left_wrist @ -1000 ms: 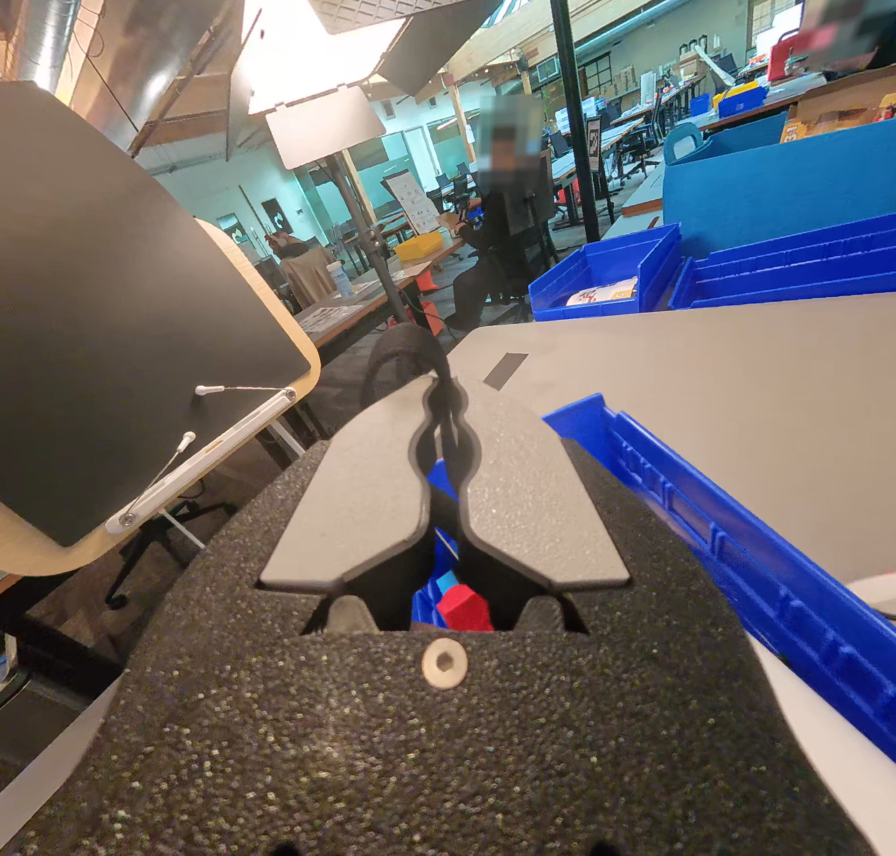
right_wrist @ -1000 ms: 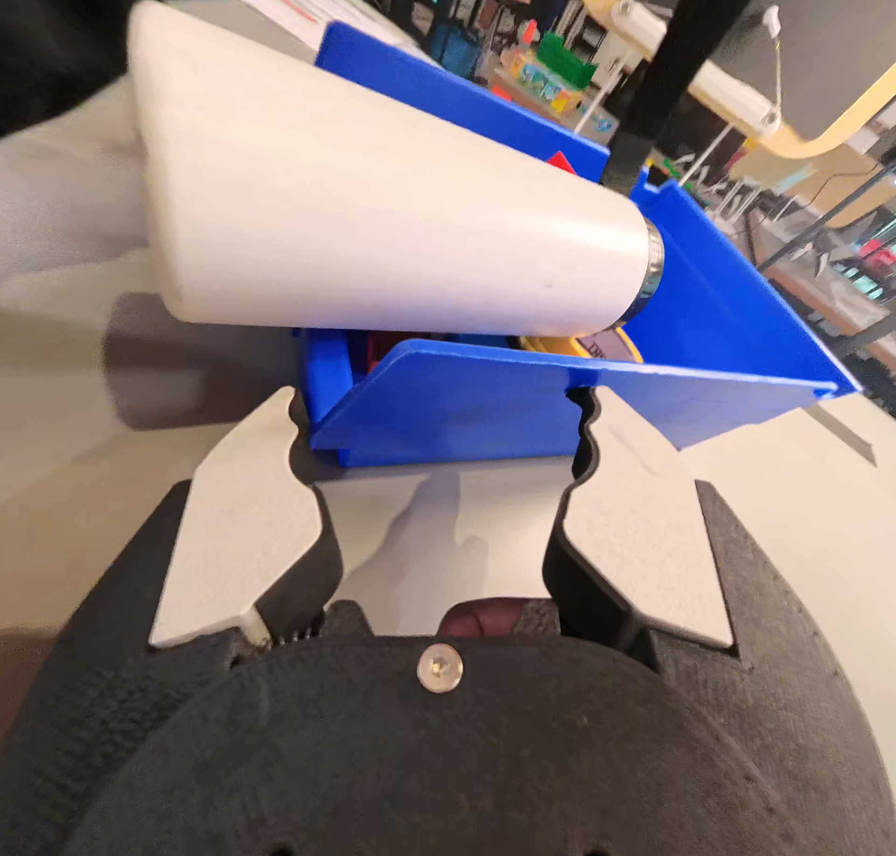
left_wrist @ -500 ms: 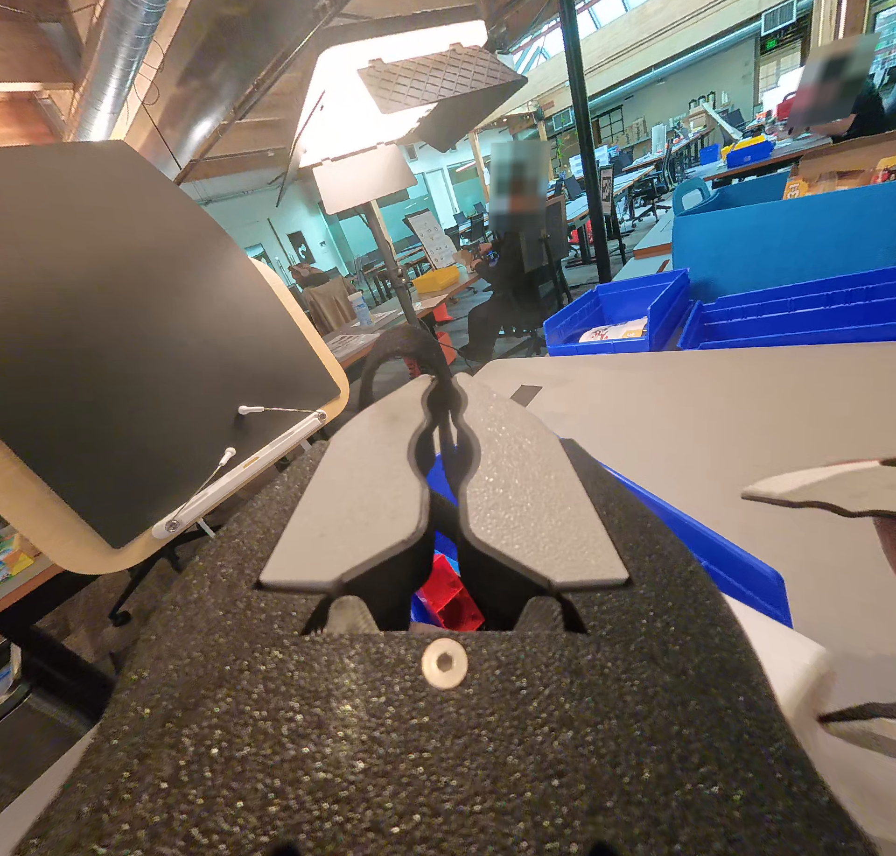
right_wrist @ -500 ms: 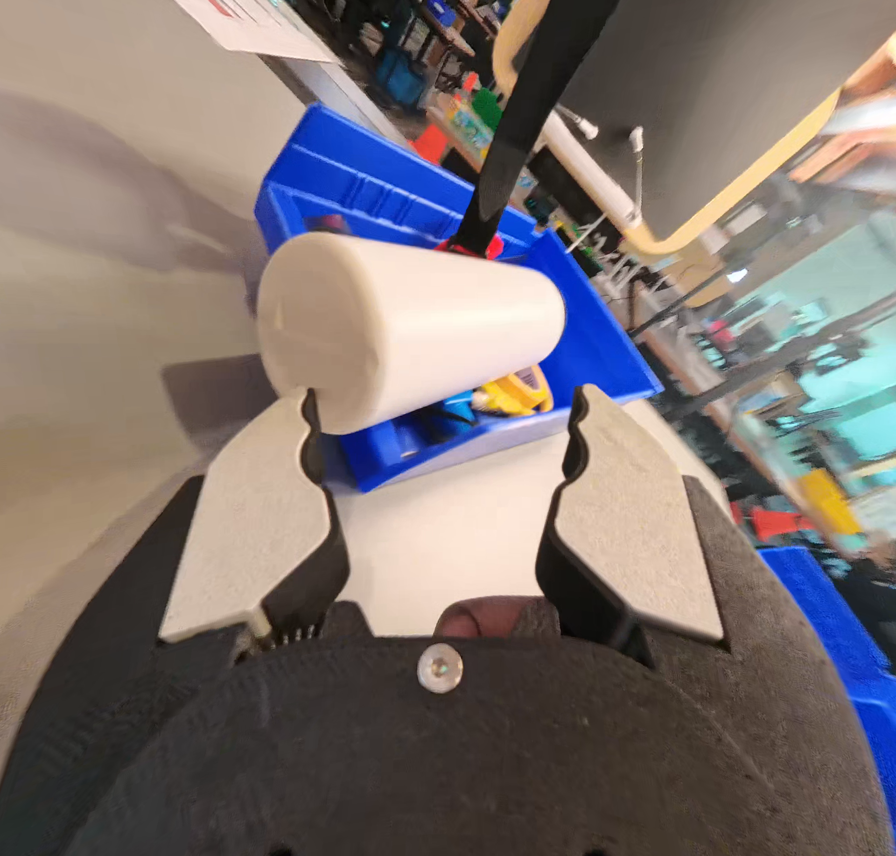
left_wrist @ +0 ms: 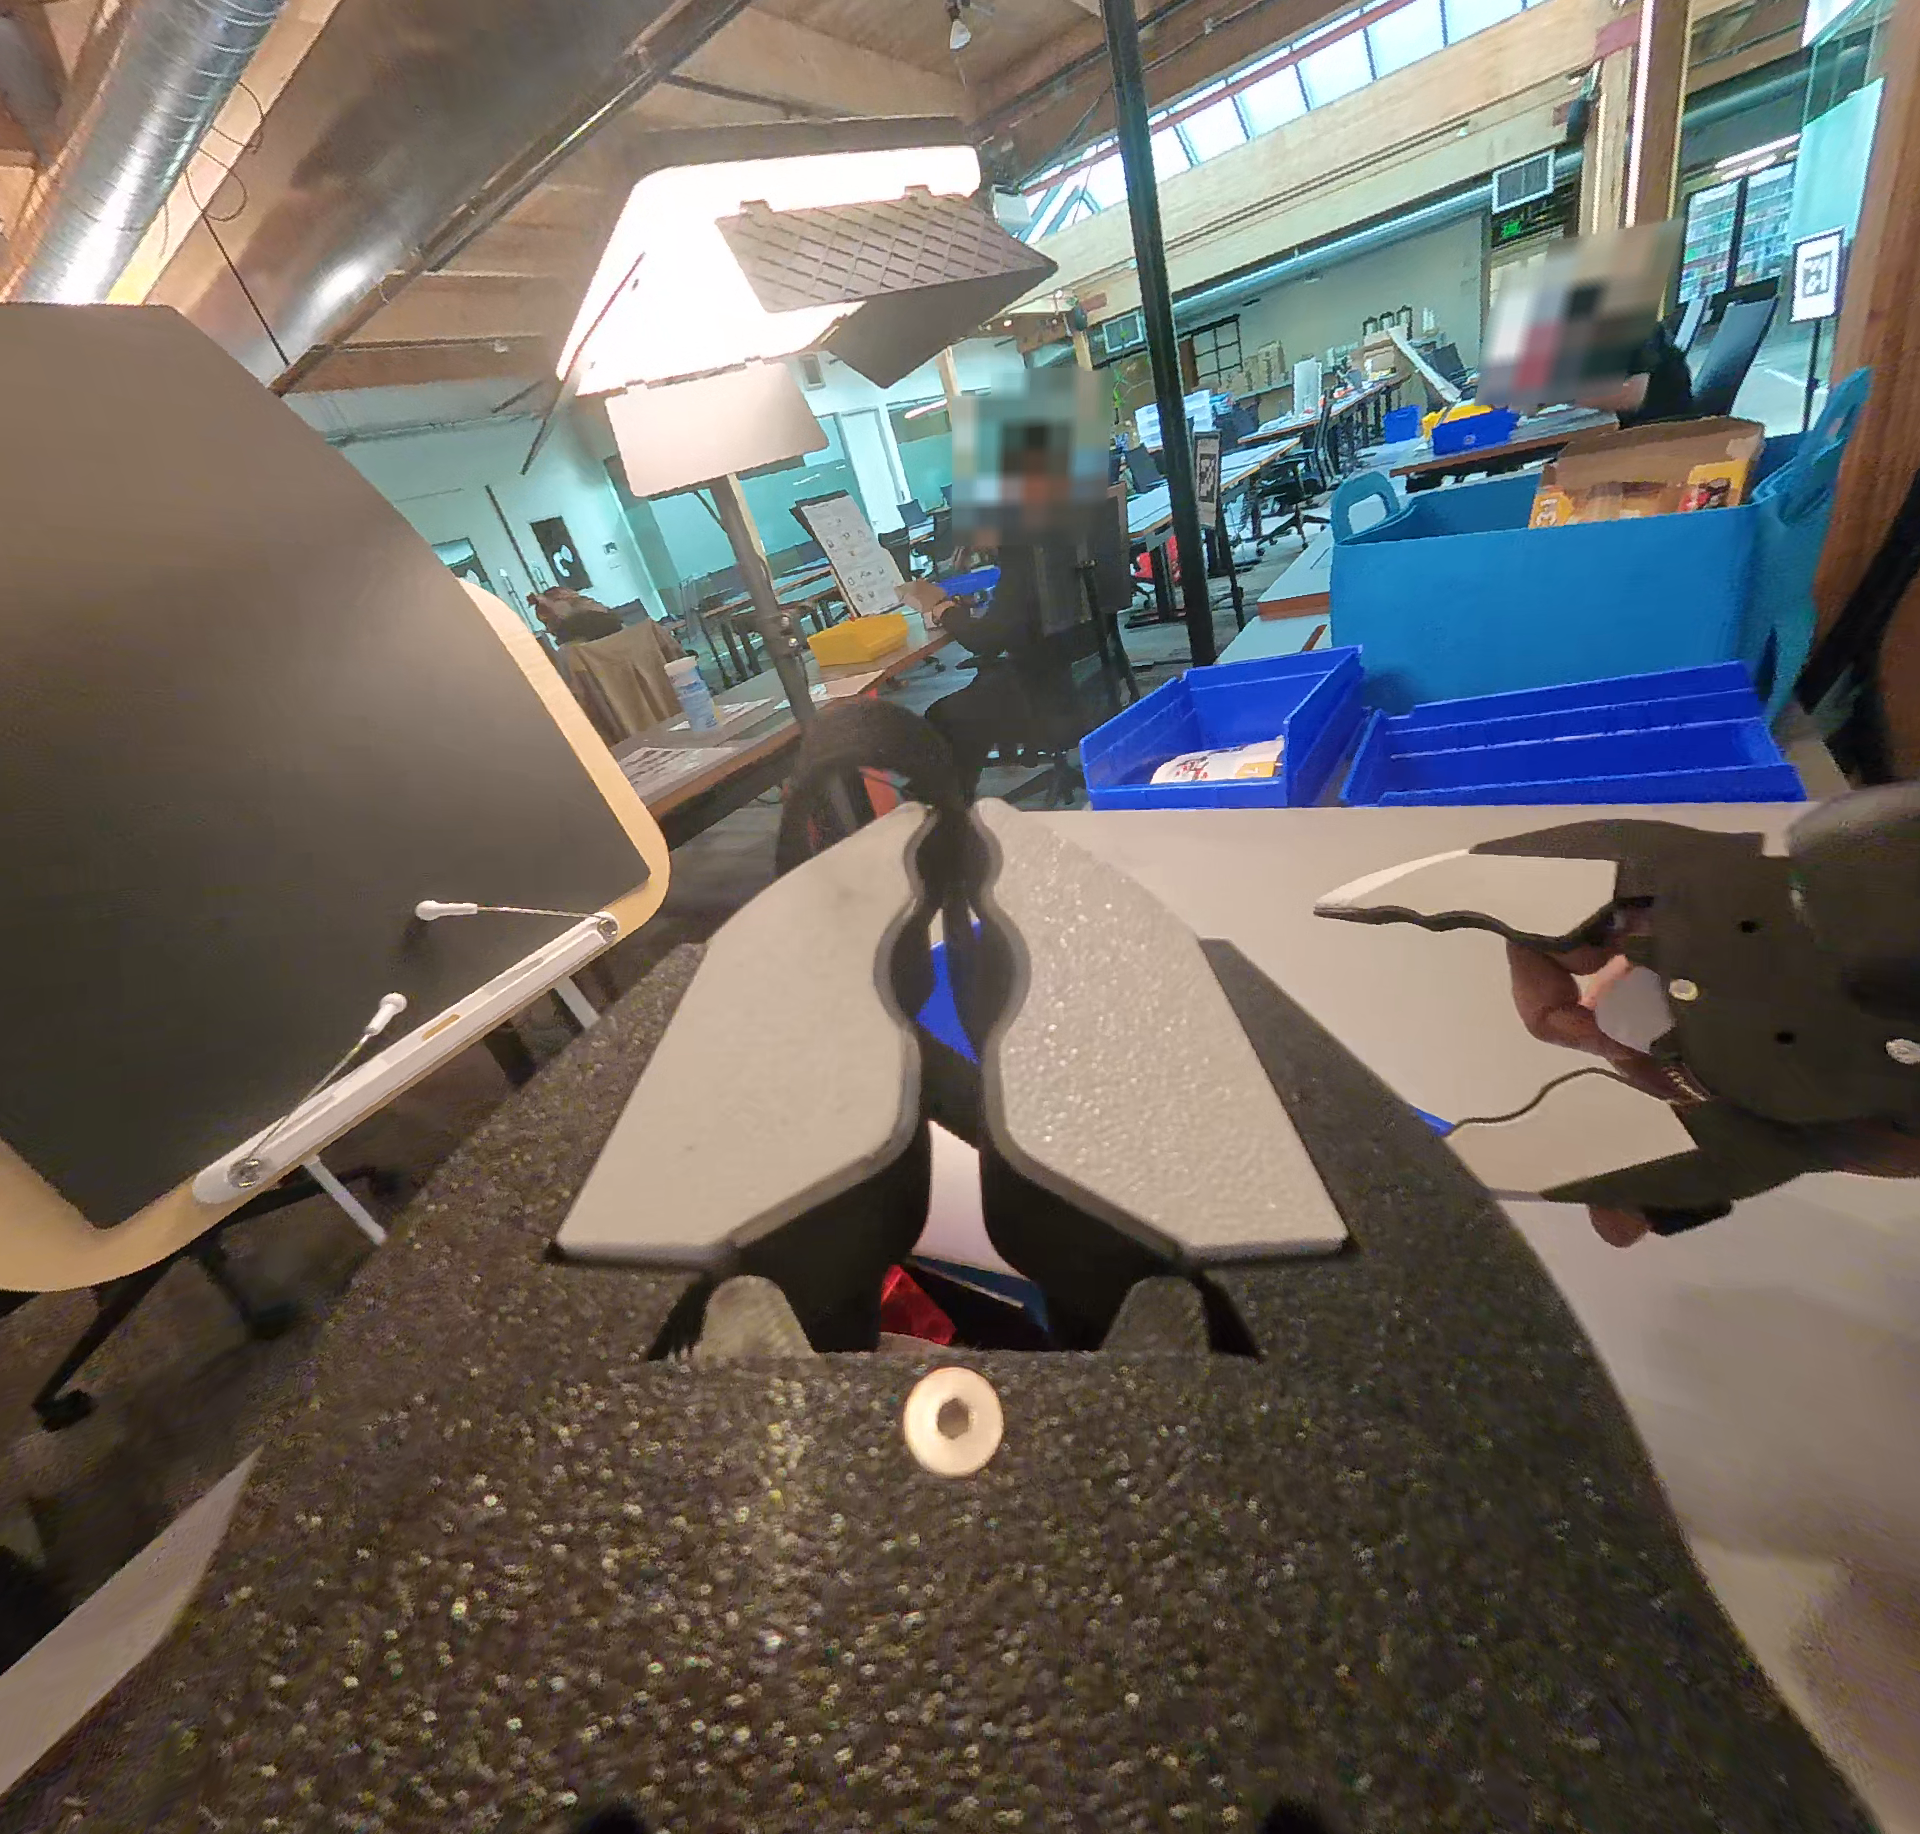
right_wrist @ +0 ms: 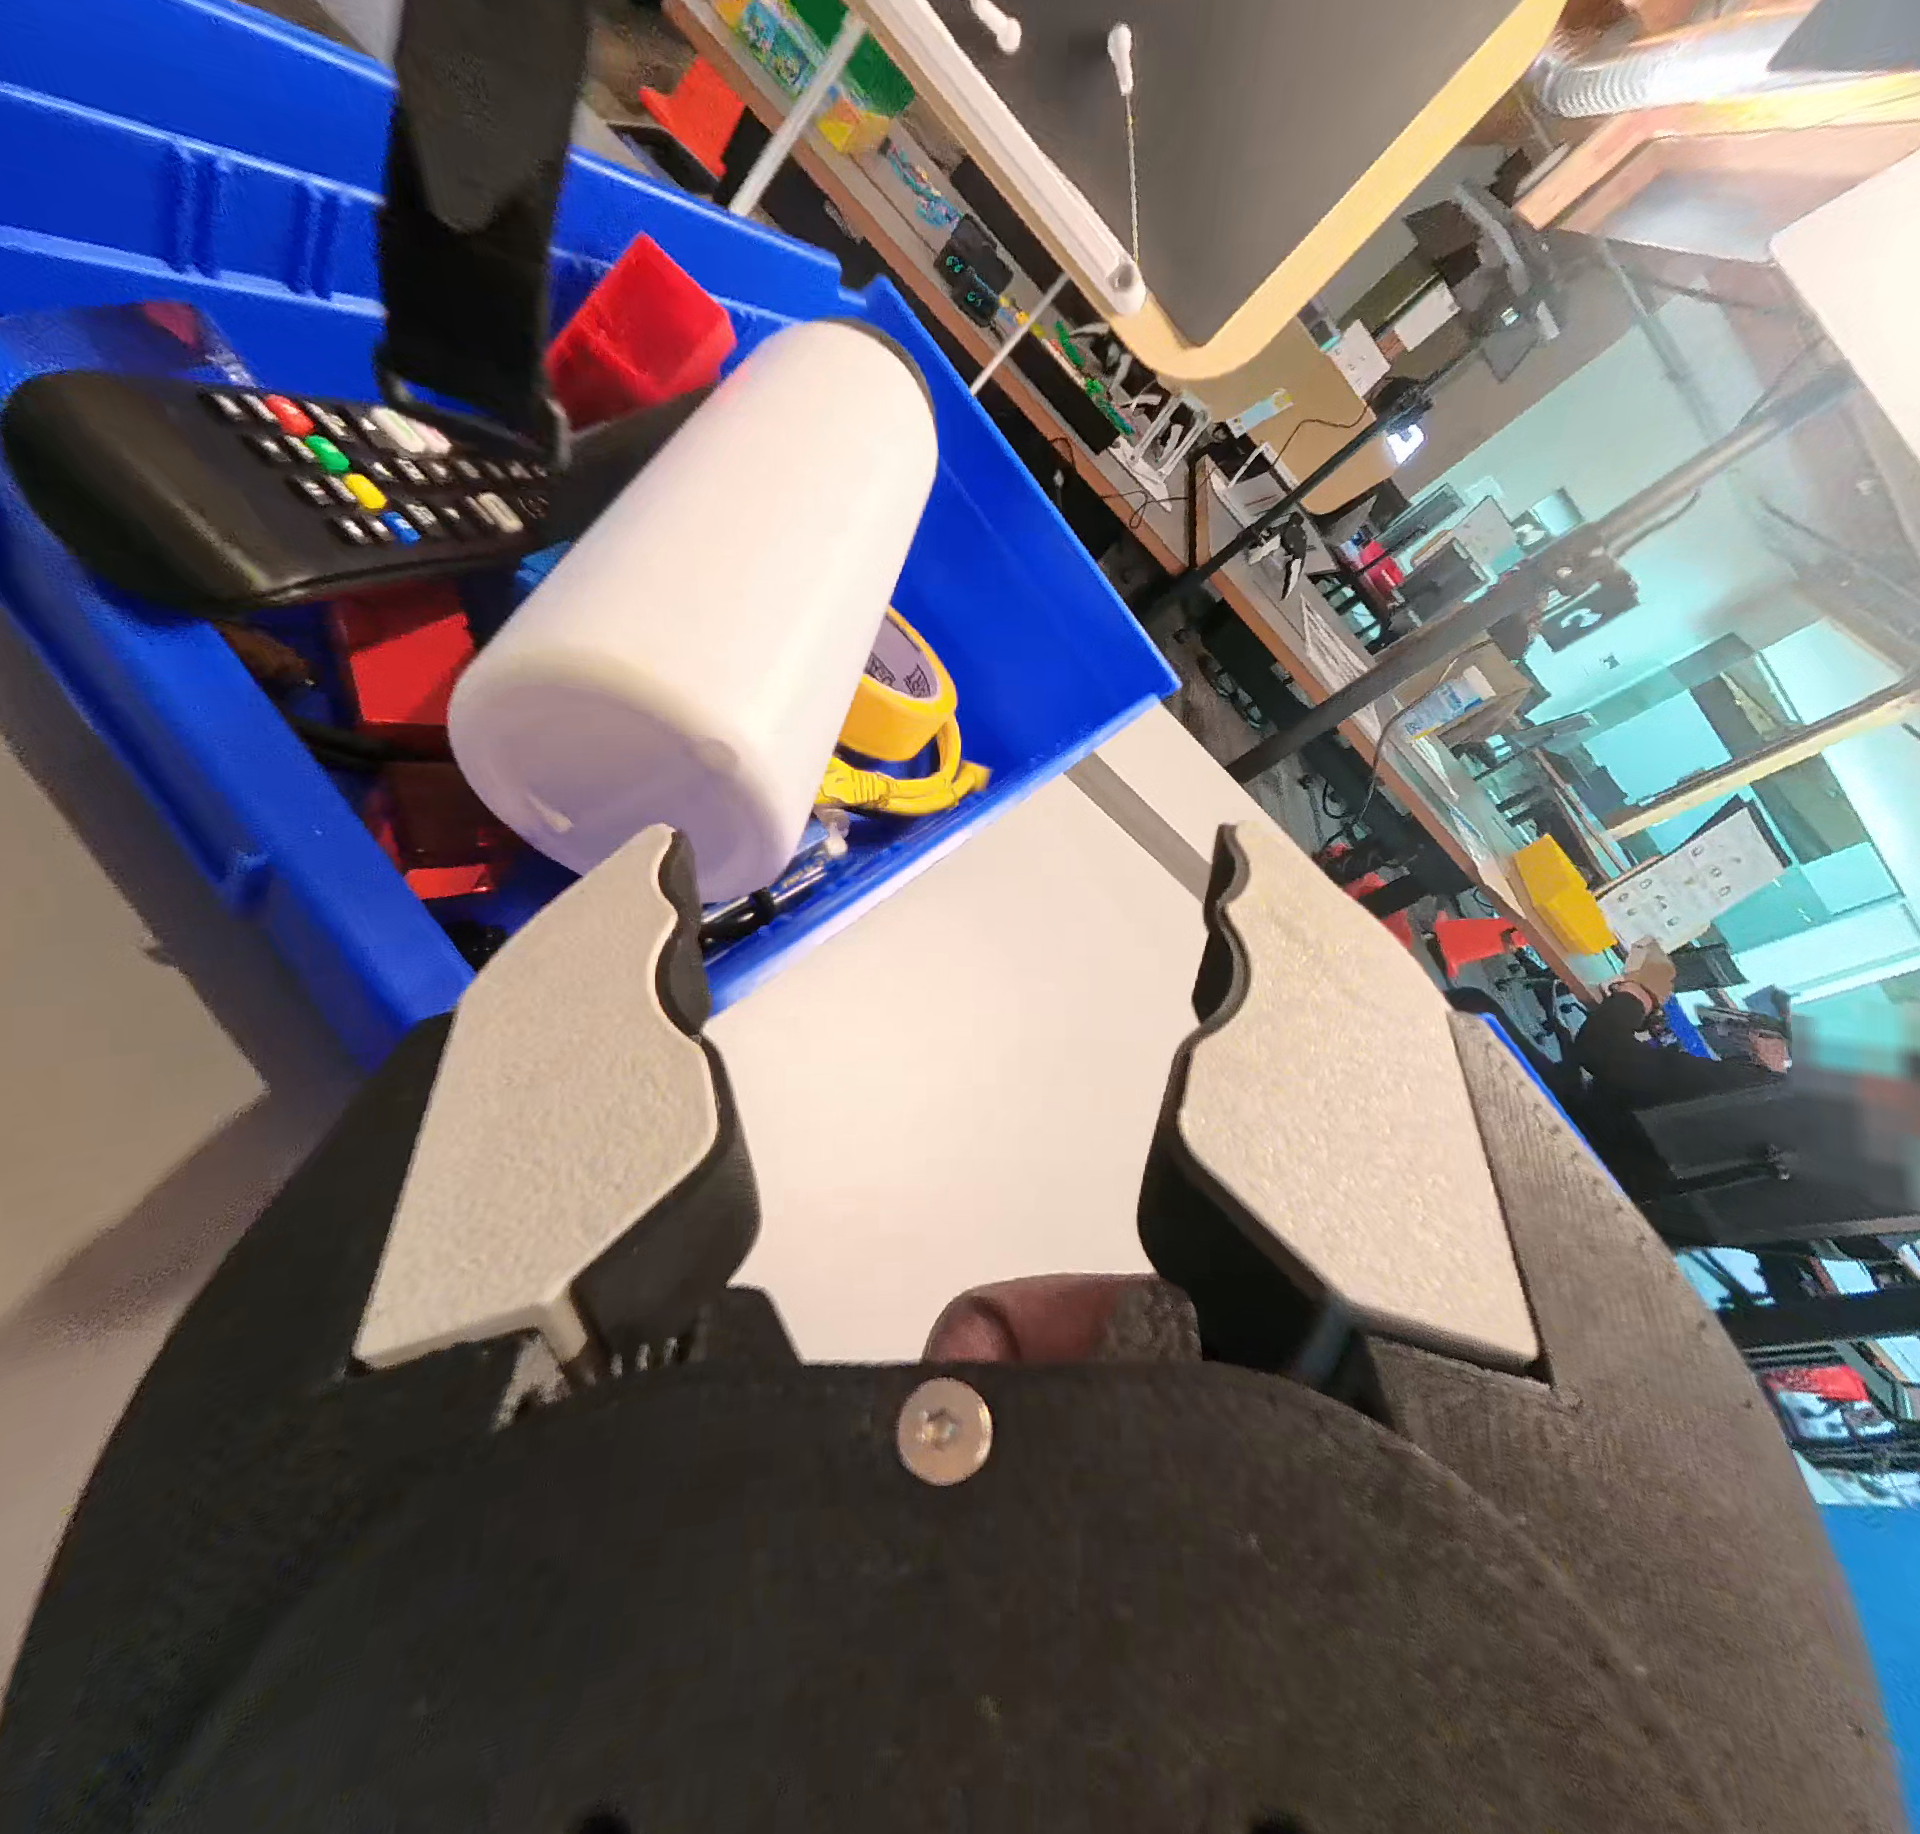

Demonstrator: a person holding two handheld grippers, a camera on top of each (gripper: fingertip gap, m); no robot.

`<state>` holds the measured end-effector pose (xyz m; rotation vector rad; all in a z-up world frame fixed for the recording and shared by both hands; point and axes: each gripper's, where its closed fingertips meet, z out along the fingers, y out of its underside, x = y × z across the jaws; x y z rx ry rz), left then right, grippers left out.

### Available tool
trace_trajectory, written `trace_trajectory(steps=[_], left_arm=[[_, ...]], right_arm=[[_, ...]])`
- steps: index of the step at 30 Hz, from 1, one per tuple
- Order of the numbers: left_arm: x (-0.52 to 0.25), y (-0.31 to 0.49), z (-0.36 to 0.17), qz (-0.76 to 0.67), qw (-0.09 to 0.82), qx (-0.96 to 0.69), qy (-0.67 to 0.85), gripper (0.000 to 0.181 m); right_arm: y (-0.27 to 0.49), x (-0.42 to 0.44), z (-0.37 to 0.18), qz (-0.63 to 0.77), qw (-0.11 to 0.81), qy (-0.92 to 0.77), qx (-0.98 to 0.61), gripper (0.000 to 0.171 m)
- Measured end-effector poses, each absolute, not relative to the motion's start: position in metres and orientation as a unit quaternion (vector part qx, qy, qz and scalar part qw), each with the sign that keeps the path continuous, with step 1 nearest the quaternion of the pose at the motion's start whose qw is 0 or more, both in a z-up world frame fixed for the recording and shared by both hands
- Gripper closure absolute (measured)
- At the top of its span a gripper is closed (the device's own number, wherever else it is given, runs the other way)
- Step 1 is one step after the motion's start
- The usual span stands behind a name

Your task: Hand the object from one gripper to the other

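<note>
My left gripper is shut on the black strap of a white bottle. A sliver of the bottle's body shows below between the fingers. In the right wrist view the white bottle hangs tilted from the strap over a blue bin, its flat base towards the camera. My right gripper is open and empty, and its left fingertip overlaps the bottle's base. It also shows open at the right of the left wrist view, held by a hand.
The bin holds a black remote control, red blocks, a yellow tape roll and a yellow cable. It stands on a grey table. More blue bins stand at the far edge. A black board stands to the left. My hands' fingertips stand some 20 centimeters from each other.
The bottle has risen and swung so that its base faces my right gripper. My right gripper has come up beside the left one and now shows in the left wrist view.
</note>
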<state>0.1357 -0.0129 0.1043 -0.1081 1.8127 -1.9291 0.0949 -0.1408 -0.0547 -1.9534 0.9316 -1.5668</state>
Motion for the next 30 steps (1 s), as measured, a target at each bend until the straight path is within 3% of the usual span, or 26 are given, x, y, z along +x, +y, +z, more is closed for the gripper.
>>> trace_trajectory(steps=[3, 6, 8, 14, 15, 18, 19, 21, 25, 30], left_arm=[[0.127, -0.017, 0.098, -0.711, 0.188, -0.022, 0.677, 0.179], [0.112, -0.024, 0.086, -0.716, 0.133, 0.005, 0.685, 0.179], [0.1, -0.026, 0.08, -0.723, 0.099, 0.027, 0.683, 0.178], [0.045, -0.01, 0.073, -0.762, -0.037, 0.124, 0.634, 0.178], [0.042, -0.006, 0.071, -0.767, -0.051, 0.127, 0.627, 0.178], [0.045, 0.01, 0.057, -0.779, -0.08, 0.105, 0.612, 0.179], [0.048, 0.015, 0.051, -0.781, -0.085, 0.091, 0.612, 0.178], [0.056, 0.021, 0.038, -0.782, -0.092, 0.062, 0.614, 0.176], [0.069, 0.029, -0.005, -0.741, -0.033, 0.031, 0.67, 0.157], [0.077, 0.028, -0.036, -0.677, 0.035, 0.024, 0.735, 0.115]], right_arm=[[-0.139, 0.092, -0.051, -0.539, 0.265, 0.313, -0.735, 0.082], [-0.093, 0.072, -0.037, -0.457, 0.38, 0.269, -0.758, 0.095], [-0.062, 0.062, -0.033, -0.391, 0.44, 0.262, -0.765, 0.094], [-0.02, 0.075, -0.043, -0.301, 0.485, 0.283, -0.771, 0.091], [-0.012, 0.073, -0.047, -0.28, 0.493, 0.278, -0.776, 0.097], [0.004, 0.069, -0.058, -0.256, 0.511, 0.255, -0.78, 0.157], [0.004, 0.071, -0.062, -0.262, 0.507, 0.254, -0.781, 0.167], [-0.003, 0.078, -0.07, -0.289, 0.492, 0.256, -0.78, 0.168], [-0.025, 0.092, -0.083, -0.351, 0.454, 0.25, -0.779, 0.168], [-0.045, 0.094, -0.089, -0.411, 0.421, 0.19, -0.786, 0.167]])
